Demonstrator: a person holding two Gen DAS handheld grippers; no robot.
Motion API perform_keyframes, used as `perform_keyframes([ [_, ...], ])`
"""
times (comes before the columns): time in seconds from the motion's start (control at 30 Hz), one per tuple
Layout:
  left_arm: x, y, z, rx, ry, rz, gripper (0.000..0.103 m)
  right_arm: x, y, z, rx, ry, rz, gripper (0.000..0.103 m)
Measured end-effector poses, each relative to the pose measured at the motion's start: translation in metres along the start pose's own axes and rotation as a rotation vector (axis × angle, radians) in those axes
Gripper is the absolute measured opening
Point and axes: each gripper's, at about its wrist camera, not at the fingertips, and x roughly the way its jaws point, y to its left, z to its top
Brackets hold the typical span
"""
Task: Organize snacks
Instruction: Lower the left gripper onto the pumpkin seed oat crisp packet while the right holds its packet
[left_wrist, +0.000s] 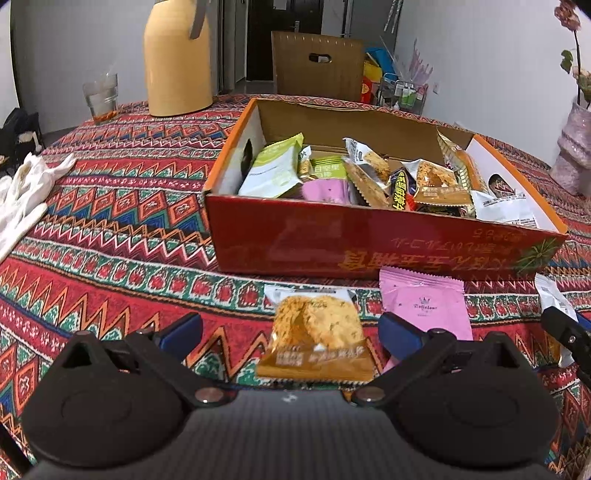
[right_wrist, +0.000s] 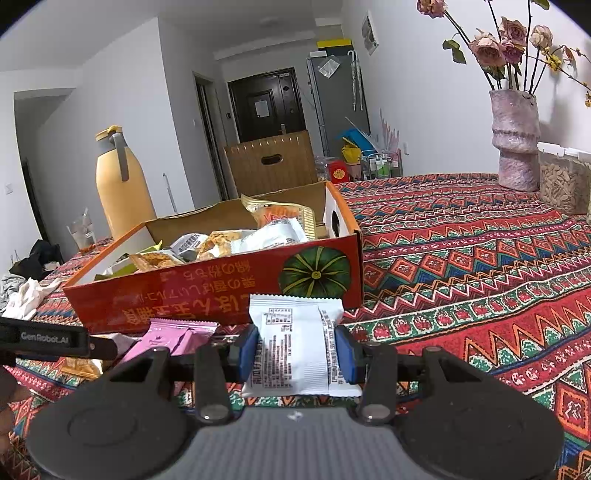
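Right gripper (right_wrist: 295, 352): blue pads pressed on both sides of a white sealed snack packet with black print (right_wrist: 291, 347), jaws narrowed to the packet's width. The packet sits just in front of the near wall of the red cardboard box printed with a green pumpkin (right_wrist: 229, 288), low over the cloth.

Left gripper (left_wrist: 290, 330): jaws wide apart, holding nothing. Between its blue fingers, flat on the cloth, lies a brown-and-clear packet showing an oat cookie (left_wrist: 314, 336), clear of both pads. Just beside it, partly under the right-side finger, lies a pink sealed packet (left_wrist: 424, 306).

Count outside the box: three packets, one white, one cookie, one pink. Inside the box: a loose heap of mixed packets, too overlapped to count.

Open room: the red patterned tablecloth (right_wrist: 480, 266) is bare to the box's right, up to a pink textured vase of dried roses (right_wrist: 515, 140). Left of the box: one yellow thermos jug (left_wrist: 177, 62), one drinking glass (left_wrist: 100, 96), white crumpled cloth (left_wrist: 26, 192) at the table edge.
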Motion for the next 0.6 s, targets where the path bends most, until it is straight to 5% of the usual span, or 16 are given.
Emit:
perform_keyframes([
  [0.17, 0.0041, -0.005, 0.0005, 0.015, 0.01, 0.027, 0.098, 0.0001, -0.0001, 0.0001, 0.0, 0.0, 0.001, 0.044],
  [0.43, 0.006, -0.0084, -0.0039, 0.037, 0.022, 0.006, 0.058, 0.0006, 0.0003, 0.0002, 0.0, 0.001, 0.001, 0.044],
  [0.6, 0.0021, -0.0102, -0.0064, 0.054, 0.004, -0.004, 0.053, 0.0014, 0.0012, -0.0002, 0.0, 0.002, 0.002, 0.044],
])
